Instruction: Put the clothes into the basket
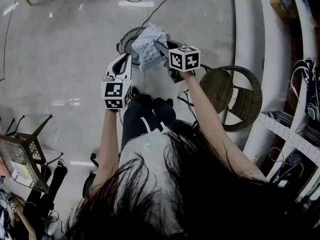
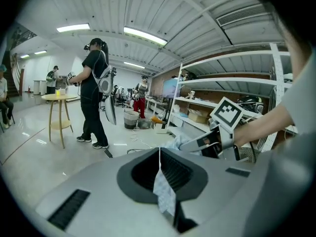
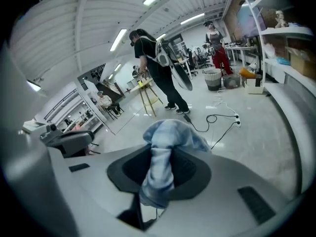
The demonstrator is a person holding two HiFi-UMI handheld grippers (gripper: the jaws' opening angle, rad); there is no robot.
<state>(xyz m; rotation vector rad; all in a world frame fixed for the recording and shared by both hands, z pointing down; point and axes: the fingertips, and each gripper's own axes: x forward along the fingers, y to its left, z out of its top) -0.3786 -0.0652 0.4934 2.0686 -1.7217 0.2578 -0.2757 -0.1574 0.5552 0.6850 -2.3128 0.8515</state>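
A pale blue-and-white patterned garment (image 1: 150, 43) hangs bunched over a dark round ribbed basket (image 1: 124, 37) on the floor ahead of me. My right gripper (image 1: 160, 47) is shut on the garment's bunched middle, and in the right gripper view the cloth (image 3: 159, 172) fills the space between the jaws. My left gripper (image 1: 128, 60) sits just left of it and lower. It is shut on a thin edge of the same cloth (image 2: 163, 189), which hangs between its jaws. The right gripper (image 2: 217, 139) and more of the garment (image 2: 174, 143) show in the left gripper view.
A round wicker chair (image 1: 235, 96) stands to the right, with white shelving (image 1: 287, 134) beyond it. A wire-mesh stool (image 1: 20, 156) is at the lower left. Cables (image 1: 150, 4) run over the floor behind the basket. A person in black (image 2: 94, 95) stands by a small round table (image 2: 59, 98).
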